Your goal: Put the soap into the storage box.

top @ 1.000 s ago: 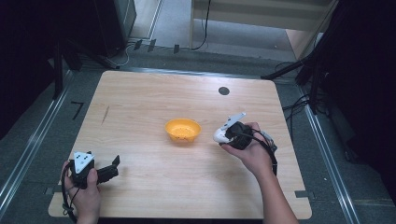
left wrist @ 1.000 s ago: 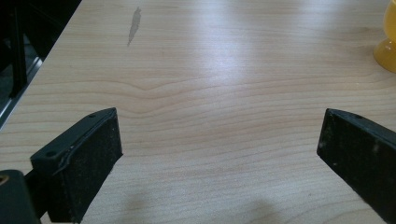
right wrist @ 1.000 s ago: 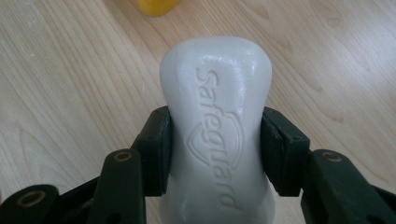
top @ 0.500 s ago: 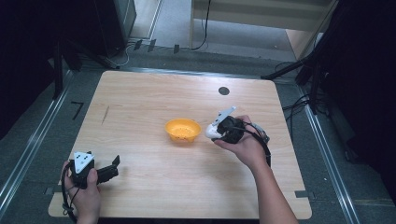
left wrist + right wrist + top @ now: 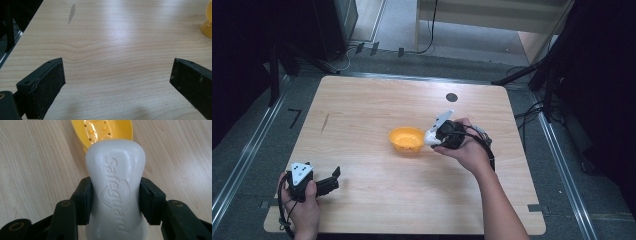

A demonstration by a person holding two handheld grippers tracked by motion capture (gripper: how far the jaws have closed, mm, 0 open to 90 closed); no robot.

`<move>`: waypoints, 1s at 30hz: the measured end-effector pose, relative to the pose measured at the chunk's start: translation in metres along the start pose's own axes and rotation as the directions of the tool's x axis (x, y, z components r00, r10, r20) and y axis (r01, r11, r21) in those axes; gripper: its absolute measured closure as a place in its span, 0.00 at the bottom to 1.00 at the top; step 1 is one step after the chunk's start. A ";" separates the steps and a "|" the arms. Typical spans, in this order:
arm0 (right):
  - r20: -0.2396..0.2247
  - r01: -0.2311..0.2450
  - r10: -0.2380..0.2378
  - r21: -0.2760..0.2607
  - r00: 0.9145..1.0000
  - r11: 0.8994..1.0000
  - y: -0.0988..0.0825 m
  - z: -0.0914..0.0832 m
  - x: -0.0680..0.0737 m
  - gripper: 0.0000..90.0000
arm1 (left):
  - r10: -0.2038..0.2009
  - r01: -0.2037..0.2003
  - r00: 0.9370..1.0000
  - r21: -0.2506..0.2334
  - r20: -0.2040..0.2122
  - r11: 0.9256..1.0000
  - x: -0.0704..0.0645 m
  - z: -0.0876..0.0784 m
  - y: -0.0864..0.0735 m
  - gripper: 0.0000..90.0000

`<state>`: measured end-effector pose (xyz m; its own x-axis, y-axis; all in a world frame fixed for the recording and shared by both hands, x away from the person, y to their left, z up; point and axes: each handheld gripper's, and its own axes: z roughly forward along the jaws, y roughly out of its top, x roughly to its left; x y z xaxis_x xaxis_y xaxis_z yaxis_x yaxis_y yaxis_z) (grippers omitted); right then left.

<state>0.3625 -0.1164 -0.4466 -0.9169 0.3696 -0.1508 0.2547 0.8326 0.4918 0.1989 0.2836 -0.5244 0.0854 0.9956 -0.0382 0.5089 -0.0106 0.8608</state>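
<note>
White soap bar (image 5: 115, 187) (embossed lettering) | right claw (image 5: 115, 202) clamps it | yellow dish (image 5: 105, 131) ahead

The white soap bar (image 5: 115, 187) bears the embossed word "Safeguard" (over a shield emblem).

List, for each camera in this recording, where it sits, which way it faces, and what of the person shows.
High view: above the person's side, looking forward and down on the table; both forearms, left tool and right tool show.
Left gripper view: on the left tool, looking across the tabletop; its open jaws show.
Right gripper view: on the right tool, looking down its jaws shut on a white soap bar, above the yellow dish.
Shared: all three show the yellow dish.
</note>
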 end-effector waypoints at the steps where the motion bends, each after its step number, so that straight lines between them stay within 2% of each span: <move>1: -0.001 0.006 -0.006 0.001 1.000 1.000 0.002 0.001 0.000 0.56 | 0.000 0.000 1.000 0.000 0.000 1.000 0.000 0.000 0.000 0.00; 15: -0.019 0.056 -0.056 -0.008 0.998 0.998 0.021 0.011 -0.001 0.56 | 0.000 0.000 1.000 0.004 -0.001 1.000 0.000 0.000 0.000 0.00; 20: -0.028 0.077 -0.077 -0.013 0.997 0.997 0.029 0.015 -0.002 0.56 | 0.014 -0.014 1.000 0.006 -0.008 1.000 -0.002 0.000 0.000 0.00; 30: -0.038 0.100 -0.100 -0.016 0.994 0.995 0.041 0.020 -0.001 0.56 | 0.016 -0.016 1.000 0.007 -0.009 1.000 -0.002 0.000 0.000 0.00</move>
<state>0.3796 -0.0745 -0.4439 -0.9488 0.2685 -0.1666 0.1572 0.8585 0.4882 0.1992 0.2816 -0.5244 0.0861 0.9961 -0.0198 0.5134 -0.0274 0.8577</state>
